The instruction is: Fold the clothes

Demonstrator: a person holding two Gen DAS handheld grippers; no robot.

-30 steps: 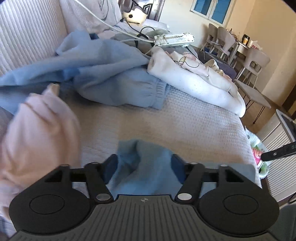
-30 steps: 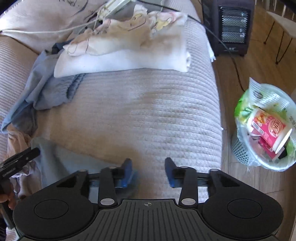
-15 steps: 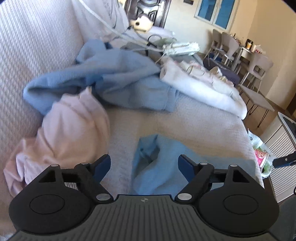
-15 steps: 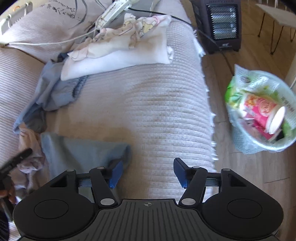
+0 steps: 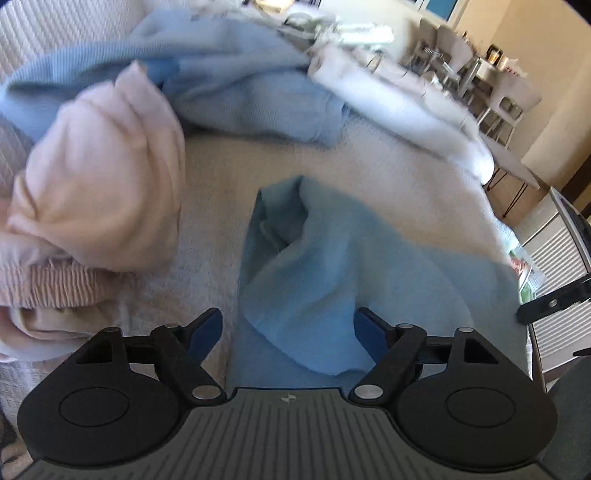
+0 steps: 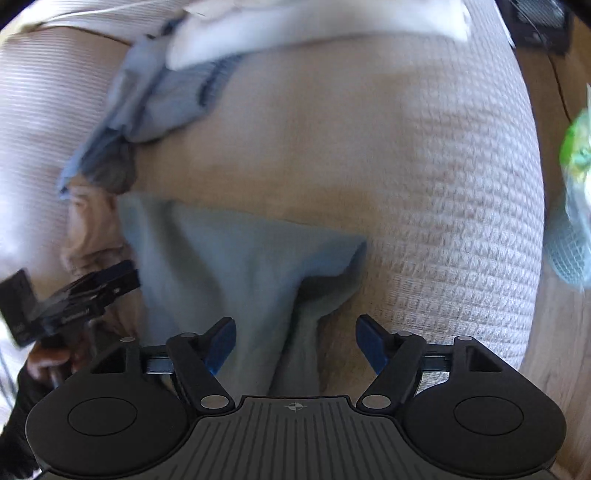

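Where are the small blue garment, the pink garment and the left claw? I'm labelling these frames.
small blue garment (image 5: 332, 266), left wrist view, middle of its cloth.
pink garment (image 5: 99, 184), left wrist view, bunched top.
left claw (image 5: 288, 328), left wrist view, midway between its fingertips.

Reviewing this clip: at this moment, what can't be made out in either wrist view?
- Near edge of the blue cloth: left wrist view, covered by the left hand-held gripper, whose jaws stand open.
- Same cloth in the right wrist view: its lower part is covered by the right hand-held gripper, also open.
- White clothes: right wrist view, motion-blurred and cut off by the top edge.
- Bin: blurred, cut by the right edge.
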